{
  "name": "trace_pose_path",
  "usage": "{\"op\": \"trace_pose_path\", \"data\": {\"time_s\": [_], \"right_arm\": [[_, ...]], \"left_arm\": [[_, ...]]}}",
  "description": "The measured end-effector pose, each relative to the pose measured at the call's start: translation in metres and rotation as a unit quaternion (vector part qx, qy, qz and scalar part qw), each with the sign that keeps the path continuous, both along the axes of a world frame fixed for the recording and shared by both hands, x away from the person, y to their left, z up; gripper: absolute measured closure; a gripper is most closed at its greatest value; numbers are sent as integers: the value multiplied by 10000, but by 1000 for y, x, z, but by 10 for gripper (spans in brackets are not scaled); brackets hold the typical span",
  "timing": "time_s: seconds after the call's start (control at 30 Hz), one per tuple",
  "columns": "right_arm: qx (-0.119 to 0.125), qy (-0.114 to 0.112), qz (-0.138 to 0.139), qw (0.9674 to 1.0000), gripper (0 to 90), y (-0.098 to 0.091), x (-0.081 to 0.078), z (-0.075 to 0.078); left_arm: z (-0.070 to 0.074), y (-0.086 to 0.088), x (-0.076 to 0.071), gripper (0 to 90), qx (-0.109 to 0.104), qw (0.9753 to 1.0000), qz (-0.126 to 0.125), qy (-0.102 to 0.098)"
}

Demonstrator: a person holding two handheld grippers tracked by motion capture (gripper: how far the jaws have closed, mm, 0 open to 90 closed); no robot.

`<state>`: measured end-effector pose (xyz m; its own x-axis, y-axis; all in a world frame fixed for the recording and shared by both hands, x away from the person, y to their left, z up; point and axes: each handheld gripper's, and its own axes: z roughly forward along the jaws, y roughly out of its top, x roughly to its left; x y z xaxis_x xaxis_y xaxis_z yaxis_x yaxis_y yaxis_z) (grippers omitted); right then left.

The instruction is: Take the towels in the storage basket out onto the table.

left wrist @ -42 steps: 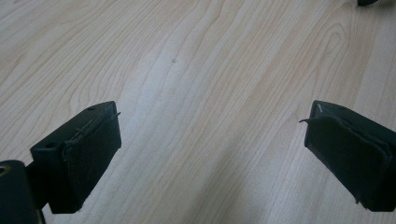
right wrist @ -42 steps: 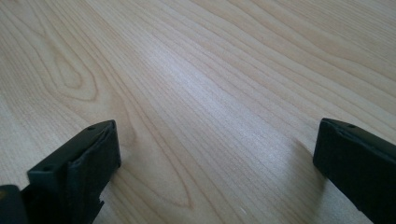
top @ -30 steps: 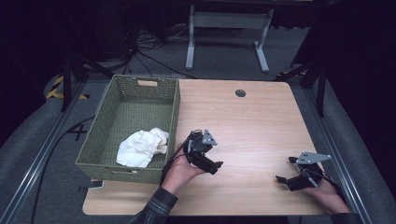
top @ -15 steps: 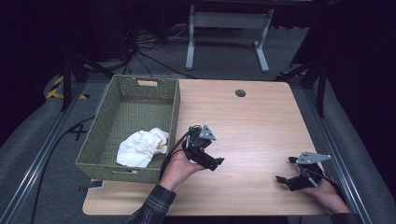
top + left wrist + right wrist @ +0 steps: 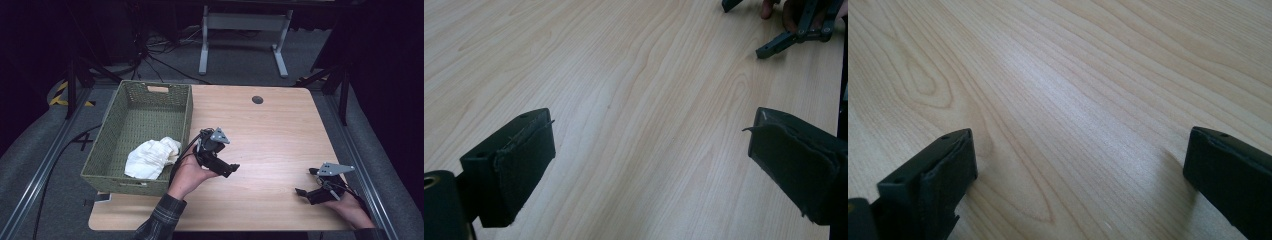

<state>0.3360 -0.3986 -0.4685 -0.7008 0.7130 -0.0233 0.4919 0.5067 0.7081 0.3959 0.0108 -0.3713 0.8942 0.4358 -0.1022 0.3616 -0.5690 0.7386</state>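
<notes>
In the high view, a green woven basket (image 5: 125, 120) occupies the left centre of the frame, resting on the left end of the wooden desk (image 5: 280, 125). A crumpled white cloth (image 5: 150, 157) lies inside the basket, in its lower right corner, against the near and right walls. Just right of the basket, at the frame centre, the left gripper (image 5: 231, 169) is held in the person's left hand (image 5: 189, 175), raised above the desk, jaws pointing toward the lower right of the frame; it is near the cloth but apart from it. In the left gripper view, its jaws stand wide apart with bare desk surface between them and nothing held. At the lower right of the high view, the right gripper (image 5: 306, 182) sits low over the desk near the front edge, held in the right hand (image 5: 350, 207). In the right gripper view, its jaws are likewise spread wide, empty, over bare wood.
</notes>
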Motion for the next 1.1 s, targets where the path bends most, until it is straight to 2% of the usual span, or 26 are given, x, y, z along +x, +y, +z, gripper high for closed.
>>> {"op": "trace_pose_path", "data": {"time_s": [0.47, 0.7, 0.73, 0.93, 1.1], "right_arm": [[0, -1, 2, 10000, 10, 0, 0, 0], [1, -2, 2, 10000, 10, 0, 0, 0], [1, -1, 1, 10000, 10, 0, 0, 0], [-1, -2, 0, 10000, 10, 0, 0, 0], [-1, -2, 0, 10000, 10, 0, 0, 0]], "left_arm": [[15, 16, 7, 53, -7, 10000, 64, -29], [24, 32, 11, 54, 41, 9998, 171, -28], [24, 34, 11, 54, -29, 9997, 222, -54], [28, 47, 14, 54, -49, 9993, 348, -135], [29, 60, 14, 54, 16, 9987, 495, -147]]}}
